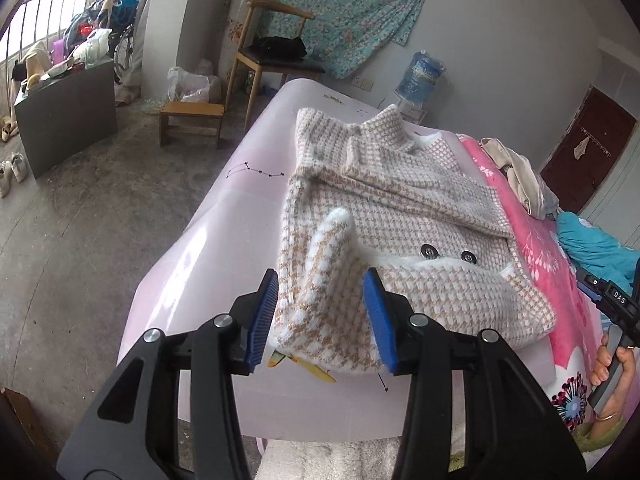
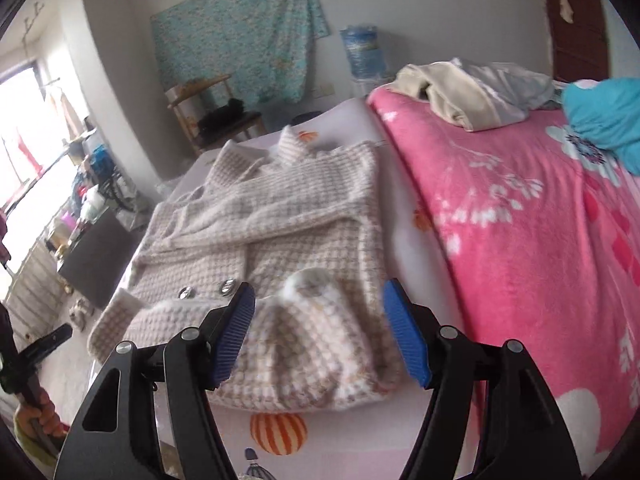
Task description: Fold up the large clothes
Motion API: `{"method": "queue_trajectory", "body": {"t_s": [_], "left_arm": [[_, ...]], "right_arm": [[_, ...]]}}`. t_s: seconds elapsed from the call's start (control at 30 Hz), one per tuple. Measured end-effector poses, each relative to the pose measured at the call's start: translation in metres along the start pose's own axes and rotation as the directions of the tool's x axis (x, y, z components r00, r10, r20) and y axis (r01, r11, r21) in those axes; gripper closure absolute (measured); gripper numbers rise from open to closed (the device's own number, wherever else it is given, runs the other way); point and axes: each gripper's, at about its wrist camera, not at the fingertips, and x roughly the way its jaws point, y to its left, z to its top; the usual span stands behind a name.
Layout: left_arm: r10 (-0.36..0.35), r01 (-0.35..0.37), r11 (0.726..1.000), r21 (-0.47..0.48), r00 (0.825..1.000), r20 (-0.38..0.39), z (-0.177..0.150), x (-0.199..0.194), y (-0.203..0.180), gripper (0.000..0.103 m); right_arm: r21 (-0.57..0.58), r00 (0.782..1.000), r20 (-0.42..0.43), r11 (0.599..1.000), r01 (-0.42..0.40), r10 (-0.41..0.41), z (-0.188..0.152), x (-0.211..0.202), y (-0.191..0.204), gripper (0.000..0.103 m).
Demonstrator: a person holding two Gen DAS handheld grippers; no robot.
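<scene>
Coat point(image 1: 384, 208) lay folded on pale pink bed sheet point(image 1: 224, 216), beside pink blanket point(image 2: 520, 240). Left tool point(image 1: 320, 320) and right tool point(image 2: 320, 332): both open, hem between pads, nothing gripped.

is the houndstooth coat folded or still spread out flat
Folded. The houndstooth coat has a sleeve laid across its front and its bottom hem turned up over the buttons.
</scene>
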Motion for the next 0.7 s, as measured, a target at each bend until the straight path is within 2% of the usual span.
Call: {"method": "queue_trajectory", "body": {"t_s": [0.13, 0.23, 0.27, 0.33, 0.4, 0.43, 0.57, 0.7], "left_arm": [[-0.041, 0.041, 0.998, 0.04, 0.999, -0.002, 0.01, 0.012, -0.021, 0.06], [-0.091, 0.095, 0.993, 0.07, 0.994, -0.06, 0.01, 0.038, -0.041, 0.059], [-0.091, 0.098, 0.991, 0.086, 0.993, -0.081, 0.01, 0.048, -0.047, 0.059], [-0.073, 0.087, 0.989, 0.116, 0.99, -0.125, 0.004, 0.067, -0.055, 0.059], [-0.027, 0.051, 0.99, 0.132, 0.983, -0.18, -0.003, 0.086, -0.054, 0.059], [0.002, 0.027, 0.989, 0.142, 0.981, -0.196, -0.005, 0.091, -0.052, 0.059], [0.003, 0.027, 0.989, 0.148, 0.98, -0.199, 0.002, 0.09, -0.043, 0.059], [0.023, 0.008, 0.979, 0.204, 0.989, -0.148, 0.029, 0.081, -0.047, 0.058]], "right_arm": [[-0.123, 0.991, -0.113, 0.989, -0.083, 0.07, -0.002, 0.043, 0.036, 0.038], [-0.163, 0.98, -0.182, 0.981, -0.106, 0.076, -0.01, 0.069, 0.043, 0.038], [-0.169, 0.977, -0.202, 0.98, -0.102, 0.066, -0.014, 0.077, 0.042, 0.038], [-0.202, 0.968, -0.25, 0.979, -0.033, -0.019, -0.024, 0.096, 0.035, 0.038], [-0.222, 0.951, -0.302, 0.975, -0.003, -0.066, -0.035, 0.11, 0.024, 0.038], [-0.227, 0.955, -0.292, 0.974, -0.015, -0.053, -0.038, 0.108, 0.021, 0.038], [-0.247, 0.949, -0.312, 0.968, -0.03, -0.05, -0.033, 0.099, 0.019, 0.038], [-0.225, 0.96, -0.28, 0.972, -0.064, -0.002, 0.002, 0.084, 0.016, 0.036]]}}
